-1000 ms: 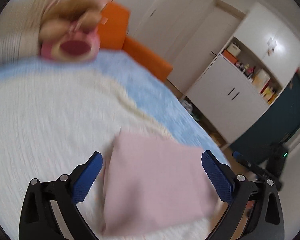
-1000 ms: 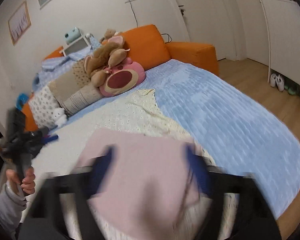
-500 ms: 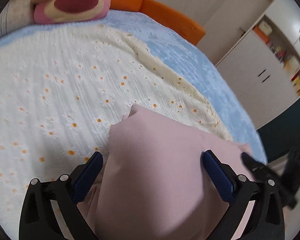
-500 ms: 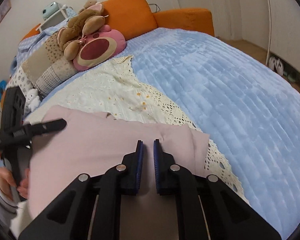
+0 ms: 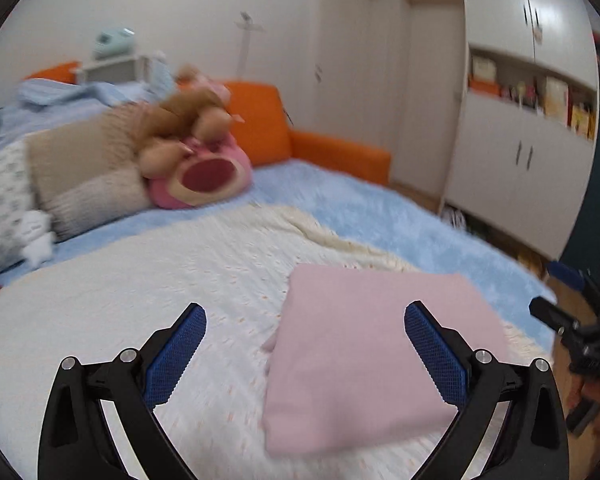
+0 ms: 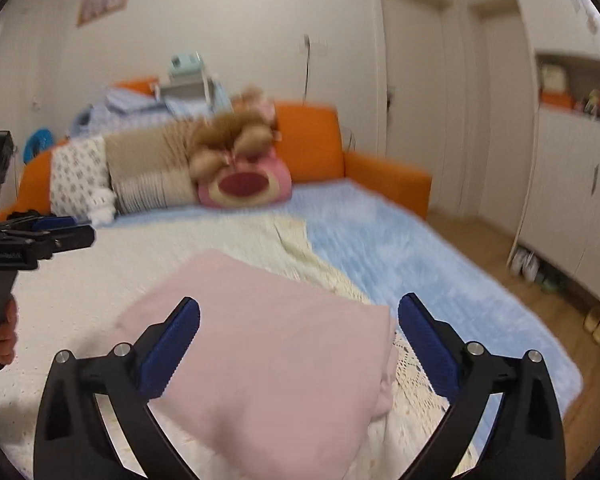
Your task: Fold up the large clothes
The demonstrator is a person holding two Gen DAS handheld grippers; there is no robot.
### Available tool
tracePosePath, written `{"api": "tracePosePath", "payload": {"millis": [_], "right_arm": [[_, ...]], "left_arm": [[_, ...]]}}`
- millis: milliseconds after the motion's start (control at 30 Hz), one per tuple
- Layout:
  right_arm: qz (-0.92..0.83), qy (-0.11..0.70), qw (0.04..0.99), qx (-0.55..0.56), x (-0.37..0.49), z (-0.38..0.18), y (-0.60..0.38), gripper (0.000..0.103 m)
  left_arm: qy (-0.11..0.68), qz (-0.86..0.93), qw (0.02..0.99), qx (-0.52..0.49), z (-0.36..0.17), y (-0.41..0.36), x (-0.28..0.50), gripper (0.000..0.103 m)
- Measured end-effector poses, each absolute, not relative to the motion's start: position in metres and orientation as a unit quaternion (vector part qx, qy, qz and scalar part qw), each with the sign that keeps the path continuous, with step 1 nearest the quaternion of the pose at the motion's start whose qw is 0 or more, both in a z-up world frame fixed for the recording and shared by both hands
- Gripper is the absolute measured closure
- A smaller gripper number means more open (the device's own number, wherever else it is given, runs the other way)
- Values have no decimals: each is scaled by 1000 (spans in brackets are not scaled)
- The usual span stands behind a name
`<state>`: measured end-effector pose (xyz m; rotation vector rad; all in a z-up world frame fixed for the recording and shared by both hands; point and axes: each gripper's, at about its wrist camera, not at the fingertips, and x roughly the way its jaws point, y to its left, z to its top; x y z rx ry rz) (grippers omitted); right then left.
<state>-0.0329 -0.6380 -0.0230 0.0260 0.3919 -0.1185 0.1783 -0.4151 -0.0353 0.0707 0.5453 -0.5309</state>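
Note:
A pink garment (image 5: 364,352) lies folded into a flat rectangle on a cream daisy-print blanket (image 5: 148,280) on the bed; it also shows in the right wrist view (image 6: 268,364). My left gripper (image 5: 304,356) is open and empty, raised above the garment's left edge. My right gripper (image 6: 298,354) is open and empty, raised above the garment's near side. The left gripper also shows at the left of the right wrist view (image 6: 52,232), and the right gripper shows at the right edge of the left wrist view (image 5: 572,320).
The blanket lies on a blue bedspread (image 6: 400,248). A pink plush bear (image 6: 244,184) and pillows (image 6: 148,176) lean on the orange headboard (image 6: 312,140). White cupboards (image 5: 512,152) and shoes (image 6: 524,264) stand along the floor at right.
My right gripper has opened from shut and lifted off the garment. Both grippers have pulled up and back, and the views now look across the bed. The folded garment lies still.

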Motion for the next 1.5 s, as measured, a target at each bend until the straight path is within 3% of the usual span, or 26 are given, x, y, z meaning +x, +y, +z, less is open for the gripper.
{"api": "tracePosePath", "payload": {"millis": [200, 367, 633, 1033, 1500], "right_arm": [[-65, 132, 986, 75, -105, -30, -593, 5], [-72, 151, 983, 80, -142, -41, -563, 5], [-157, 184, 970, 22, -194, -65, -530, 5], [-162, 202, 966, 11, -215, -95, -521, 5], [-163, 218, 962, 11, -210, -111, -523, 5]], "left_arm": [[239, -211, 947, -29, -42, -360, 106, 2], [221, -201, 954, 9, -48, -335, 70, 2], [243, -251, 937, 4, -104, -336, 18, 2], [225, -260, 938, 41, -106, -360, -22, 2], [255, -254, 929, 81, -130, -376, -23, 2]]}}
